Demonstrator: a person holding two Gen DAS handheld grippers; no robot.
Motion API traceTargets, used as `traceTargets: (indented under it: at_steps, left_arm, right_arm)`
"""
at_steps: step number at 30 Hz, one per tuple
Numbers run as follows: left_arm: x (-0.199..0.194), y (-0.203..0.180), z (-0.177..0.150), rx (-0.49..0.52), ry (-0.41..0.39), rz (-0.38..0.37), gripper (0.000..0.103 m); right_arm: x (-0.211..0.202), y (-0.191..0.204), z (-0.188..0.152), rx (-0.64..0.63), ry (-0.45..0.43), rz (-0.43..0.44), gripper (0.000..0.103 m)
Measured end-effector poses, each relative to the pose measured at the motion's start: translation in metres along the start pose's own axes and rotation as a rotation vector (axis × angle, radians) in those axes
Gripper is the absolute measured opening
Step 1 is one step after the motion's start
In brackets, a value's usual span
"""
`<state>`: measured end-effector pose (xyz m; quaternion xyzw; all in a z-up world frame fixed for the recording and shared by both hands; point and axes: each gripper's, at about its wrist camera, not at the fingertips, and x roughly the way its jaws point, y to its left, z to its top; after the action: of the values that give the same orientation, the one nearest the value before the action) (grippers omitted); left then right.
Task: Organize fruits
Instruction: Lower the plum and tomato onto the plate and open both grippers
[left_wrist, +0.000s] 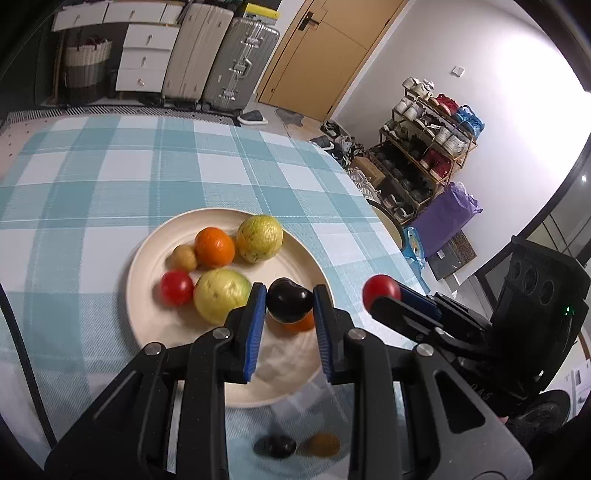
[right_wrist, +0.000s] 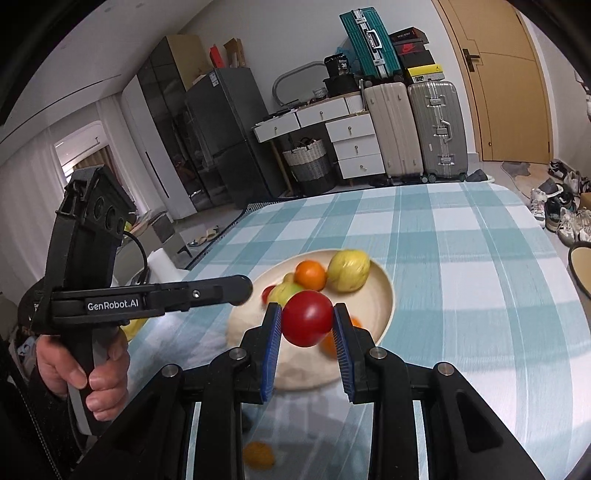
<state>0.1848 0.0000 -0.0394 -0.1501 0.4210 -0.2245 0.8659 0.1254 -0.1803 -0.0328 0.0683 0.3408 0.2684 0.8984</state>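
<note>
— Holding what, each gripper?
— Left gripper (left_wrist: 290, 301) is clamped on a dark plum (left_wrist: 289, 303) above the plate's (left_wrist: 147, 266) 5 o'clock rim; right gripper (right_wrist: 307, 318) pinches a tomato (right_wrist: 307, 317), plate dead ahead at 12 o'clock.

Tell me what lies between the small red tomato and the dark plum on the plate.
In the left wrist view, a large yellow-green fruit lies between the red tomato and the dark plum, all over the plate.

Fruits (left_wrist: 215, 246) on plate (left_wrist: 147, 258) — plate on table (left_wrist: 110, 166), suitcases (left_wrist: 221, 55) behind
</note>
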Motion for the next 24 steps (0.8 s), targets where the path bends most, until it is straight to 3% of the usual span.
traceTargets:
  at_steps: [10, 24]
  left_arm:
    - [0.049, 0.011, 0.028, -0.030, 0.085, -0.025, 0.023]
    - [0.085, 0.024, 0.031, -0.075, 0.162, -0.033, 0.023]
  right_arm:
    - [0.043, -0.033, 0.020, 0.007, 0.038, -0.023, 0.028]
    - [0.079, -0.049, 0.019, 0.024, 0.116, -0.006, 0.029]
